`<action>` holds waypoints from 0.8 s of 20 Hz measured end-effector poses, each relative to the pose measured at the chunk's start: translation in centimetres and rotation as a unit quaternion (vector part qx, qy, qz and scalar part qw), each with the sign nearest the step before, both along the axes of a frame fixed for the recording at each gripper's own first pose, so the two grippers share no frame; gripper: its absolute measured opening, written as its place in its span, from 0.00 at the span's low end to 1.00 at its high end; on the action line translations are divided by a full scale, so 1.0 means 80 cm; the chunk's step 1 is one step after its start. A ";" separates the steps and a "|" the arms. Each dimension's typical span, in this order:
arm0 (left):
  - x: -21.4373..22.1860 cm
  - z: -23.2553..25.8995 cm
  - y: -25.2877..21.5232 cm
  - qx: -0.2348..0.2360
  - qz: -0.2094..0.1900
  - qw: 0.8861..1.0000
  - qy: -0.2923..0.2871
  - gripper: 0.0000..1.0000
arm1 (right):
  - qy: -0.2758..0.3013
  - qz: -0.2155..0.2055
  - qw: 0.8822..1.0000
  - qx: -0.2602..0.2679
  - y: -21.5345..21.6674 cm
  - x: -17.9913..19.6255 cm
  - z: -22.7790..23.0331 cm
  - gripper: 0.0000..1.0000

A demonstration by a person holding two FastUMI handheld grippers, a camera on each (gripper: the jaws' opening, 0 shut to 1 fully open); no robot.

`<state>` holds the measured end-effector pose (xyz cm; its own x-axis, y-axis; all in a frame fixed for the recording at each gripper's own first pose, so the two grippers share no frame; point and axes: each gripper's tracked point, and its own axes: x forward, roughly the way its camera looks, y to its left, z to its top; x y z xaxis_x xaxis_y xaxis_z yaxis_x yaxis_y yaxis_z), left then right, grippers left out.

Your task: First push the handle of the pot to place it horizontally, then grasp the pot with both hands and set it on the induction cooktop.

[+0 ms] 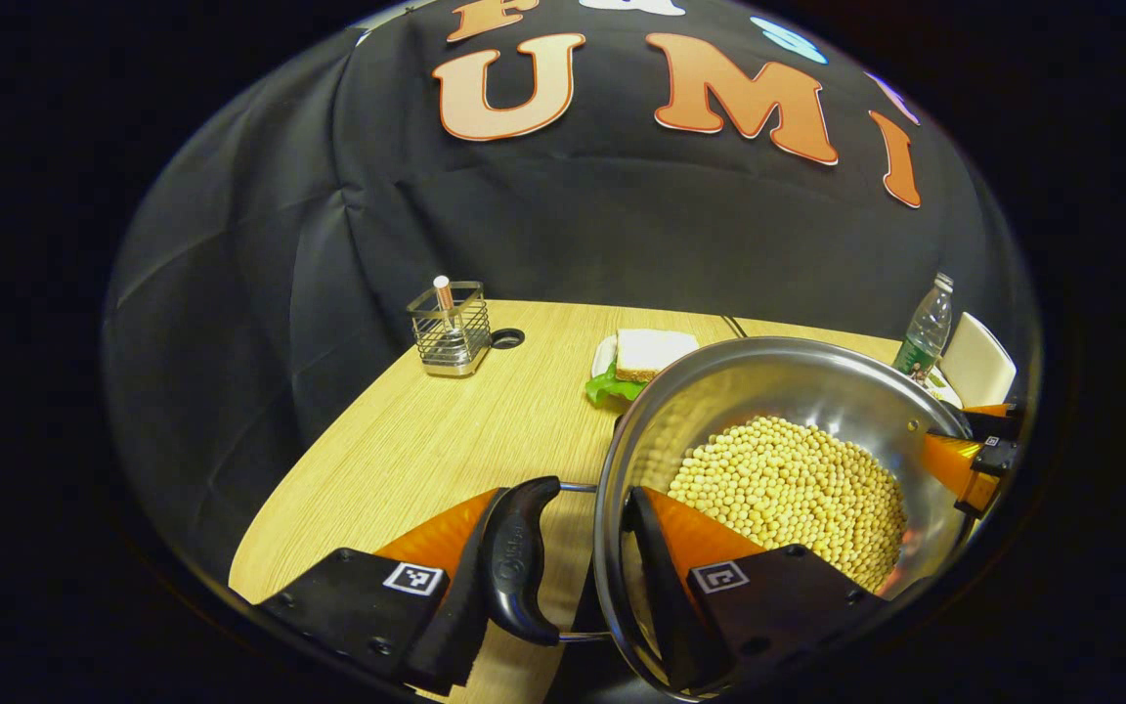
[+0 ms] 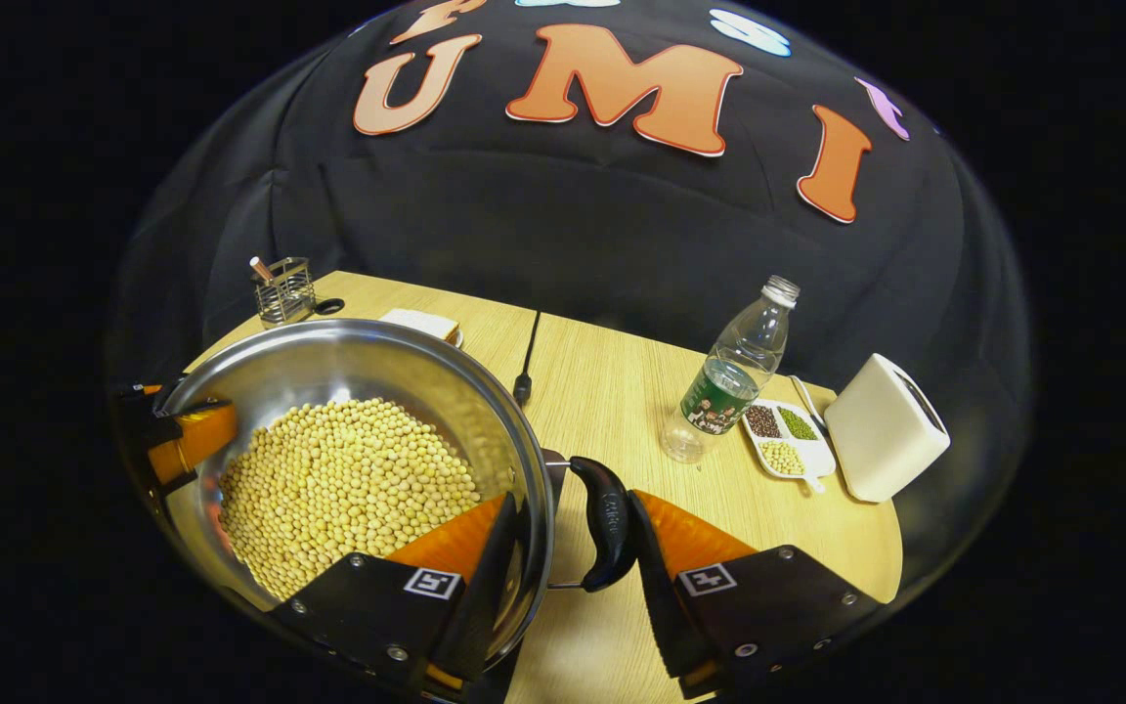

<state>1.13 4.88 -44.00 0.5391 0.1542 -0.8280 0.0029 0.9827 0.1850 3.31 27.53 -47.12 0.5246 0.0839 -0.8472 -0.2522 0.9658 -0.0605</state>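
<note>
While both my grippers hold the pot (image 1: 778, 411) by its two side handles, it seems to be lifted off the surface (image 1: 426, 440), and I judge spillage the chief risk: it is heaped with soybeans (image 1: 798, 489), so any tilt between my hands would shed them. My left gripper (image 1: 578, 557) has its jaws clamped across the left handle (image 1: 519, 557) and the rim; my right gripper (image 2: 573, 548) grips the right handle (image 2: 607, 523) and the rim likewise. A slip on either handle would drop that side.

Left to right, a wire utensil holder (image 1: 451, 328), a sandwich (image 1: 646, 357), a black cable (image 2: 529, 357), a water bottle (image 2: 734, 376), a divided dish (image 2: 788, 440) and a white box (image 2: 886, 425); the bottle could be toppled. I cannot identify the cooktop.
</note>
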 end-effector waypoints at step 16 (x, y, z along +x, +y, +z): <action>0.053 0.078 -0.025 -0.019 -0.012 0.992 -0.123 0.90 | -0.159 0.011 0.985 0.067 -0.046 0.025 0.182 0.85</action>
